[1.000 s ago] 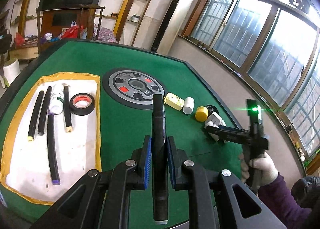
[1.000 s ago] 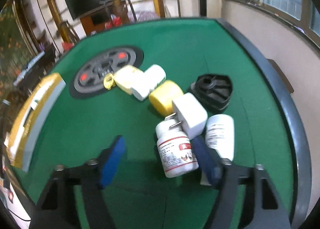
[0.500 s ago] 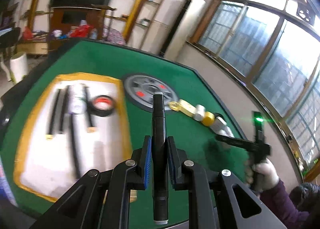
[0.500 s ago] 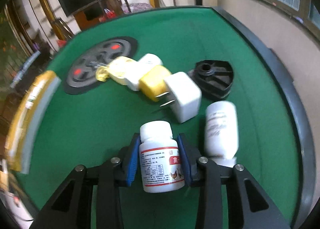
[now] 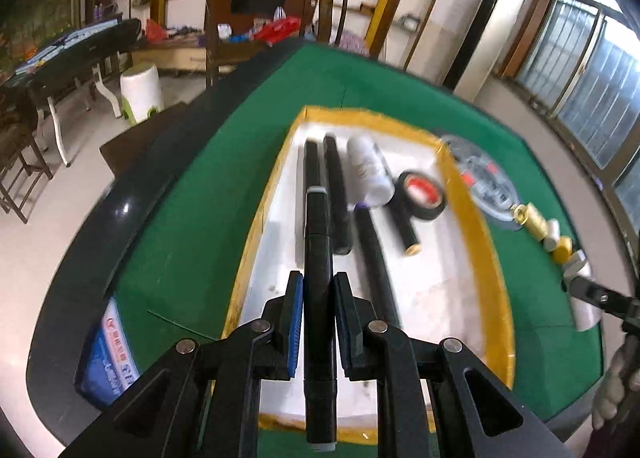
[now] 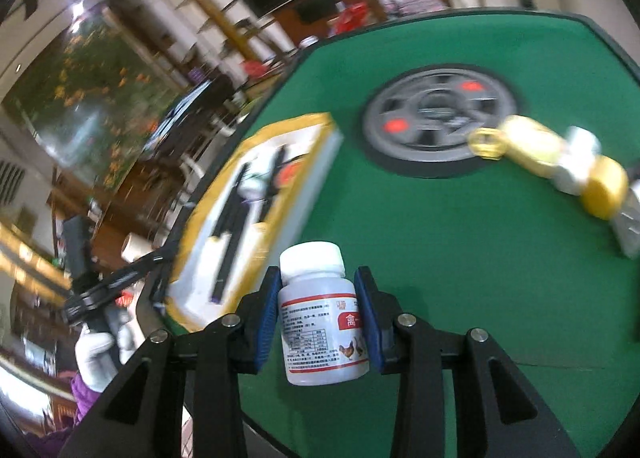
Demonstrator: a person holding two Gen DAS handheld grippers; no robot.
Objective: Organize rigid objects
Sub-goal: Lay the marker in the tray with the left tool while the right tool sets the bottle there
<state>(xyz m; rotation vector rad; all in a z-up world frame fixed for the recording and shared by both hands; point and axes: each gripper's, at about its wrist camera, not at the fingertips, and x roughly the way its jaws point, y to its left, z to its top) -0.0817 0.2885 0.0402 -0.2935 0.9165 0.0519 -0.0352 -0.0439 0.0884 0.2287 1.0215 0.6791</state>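
Note:
My left gripper is shut on a black marker pen and holds it above the white tray with a yellow rim. In the tray lie several black pens, a white bottle and a roll of black tape. My right gripper is shut on a white pill bottle with a red label, held above the green table. The tray also shows in the right wrist view, to the left.
A grey round disc sits in the table's middle. A row of loose things lies right of it: a pale yellow case, a small white bottle, a yellow cap. A blue packet lies at the table's near-left edge.
My left gripper has swung left with the pen to over the tray. My right gripper closed on the pill bottle, lifted it from the pile and turned left toward the tray.

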